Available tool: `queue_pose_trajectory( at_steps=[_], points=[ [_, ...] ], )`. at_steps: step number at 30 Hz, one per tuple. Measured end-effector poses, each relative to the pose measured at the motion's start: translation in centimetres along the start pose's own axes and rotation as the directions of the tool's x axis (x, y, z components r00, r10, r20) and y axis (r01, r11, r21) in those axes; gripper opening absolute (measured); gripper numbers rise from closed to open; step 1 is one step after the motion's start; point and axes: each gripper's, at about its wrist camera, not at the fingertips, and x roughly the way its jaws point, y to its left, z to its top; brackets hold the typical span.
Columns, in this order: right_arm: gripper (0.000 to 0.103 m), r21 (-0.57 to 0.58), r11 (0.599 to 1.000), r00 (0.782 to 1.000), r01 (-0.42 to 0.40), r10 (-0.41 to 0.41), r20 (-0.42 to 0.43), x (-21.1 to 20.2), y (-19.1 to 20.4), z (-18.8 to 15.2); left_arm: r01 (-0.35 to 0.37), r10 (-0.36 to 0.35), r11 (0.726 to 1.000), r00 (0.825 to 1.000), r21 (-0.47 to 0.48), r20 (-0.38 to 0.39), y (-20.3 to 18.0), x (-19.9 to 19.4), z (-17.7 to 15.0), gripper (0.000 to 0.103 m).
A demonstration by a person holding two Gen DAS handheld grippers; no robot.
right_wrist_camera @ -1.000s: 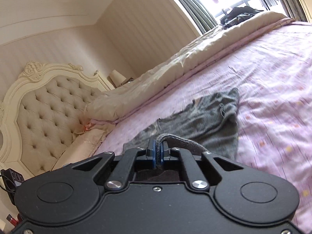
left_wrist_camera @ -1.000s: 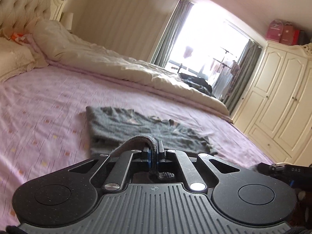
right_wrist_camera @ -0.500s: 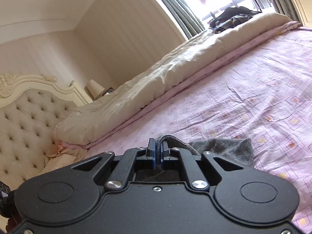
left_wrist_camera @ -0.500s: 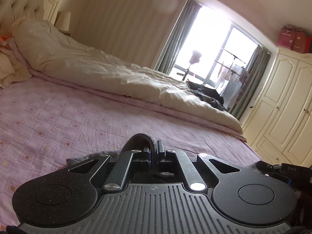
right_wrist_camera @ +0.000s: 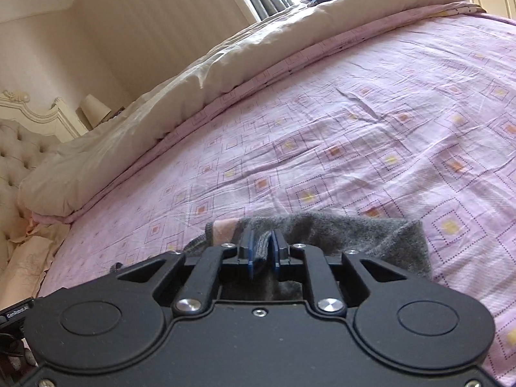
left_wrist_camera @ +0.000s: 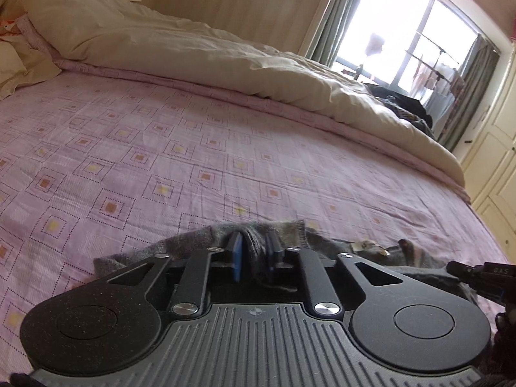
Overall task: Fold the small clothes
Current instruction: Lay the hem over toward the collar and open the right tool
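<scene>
1. The grey garment (left_wrist_camera: pixel 254 235) lies low on the bed (left_wrist_camera: pixel 193 167), at the near edge of the pink sheet and directly under both tools; in the right wrist view the same grey cloth (right_wrist_camera: pixel 354 235) spreads to the right of the fingers, with a pale pink patch at its left.
2. The left claw (left_wrist_camera: pixel 254 251) stands narrowly parted: a fold of the cloth bunches between the blue pads (left_wrist_camera: pixel 237 251), but there is space around it, so it looks loose rather than pinched.
3. The right claw (right_wrist_camera: pixel 262 251) is nearly closed, its blue pads (right_wrist_camera: pixel 249 253) pressing a thin ridge of the knit between them.
4. The fabric looks like a soft, fuzzy knit, light and limp. I judge it will drape and sag from any single point, and its nap should grip the pads rather than slip.
5. Best hold, in my judgement: the hemmed edges or corners, where the cloth is doubled and firmer, one claw at each end so the fold line stays straight.
6. The sheet is thin woven cotton printed with dotted squares, lightly creased; a plump cream duvet (left_wrist_camera: pixel 193 42) lies rolled along the far side.
7. A small metallic trim (left_wrist_camera: pixel 371 245) sits on the cloth to the right in the left wrist view; it could snag.
</scene>
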Motion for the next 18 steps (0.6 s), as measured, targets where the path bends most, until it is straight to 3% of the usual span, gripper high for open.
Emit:
queue_pose_trajectory(
  at_steps=[1,5,10,12,18],
  points=[
    [0.056,-0.002,1.000,1.000,0.002,-0.002,0.014,-0.3,0.0,0.2,-0.007,0.007,1.000,1.000,-0.008,0.015,0.2,-0.1,0.1,0.033],
    [0.056,-0.087,0.996,0.998,-0.004,0.010,0.064,-2.6,1.3,0.4,-0.040,0.042,0.999,0.995,-0.023,0.087,0.7,-2.0,1.2,0.041],
    [0.056,-0.283,0.958,0.997,-0.035,0.052,0.051,-5.5,5.1,-2.3,-0.047,0.031,0.992,0.991,0.118,0.131,-1.9,-5.9,0.8,0.049],
    [0.056,-0.375,0.926,0.998,-0.048,0.063,0.027,-6.1,6.8,-4.2,-0.028,0.006,0.981,0.993,0.192,0.115,-3.4,-6.9,-0.6,0.055],
    [0.056,-0.555,0.827,0.996,-0.088,0.066,-0.060,-5.3,10.0,-9.1,0.040,-0.053,0.932,0.998,0.360,0.027,-6.8,-7.8,-5.8,0.055]
  ],
)
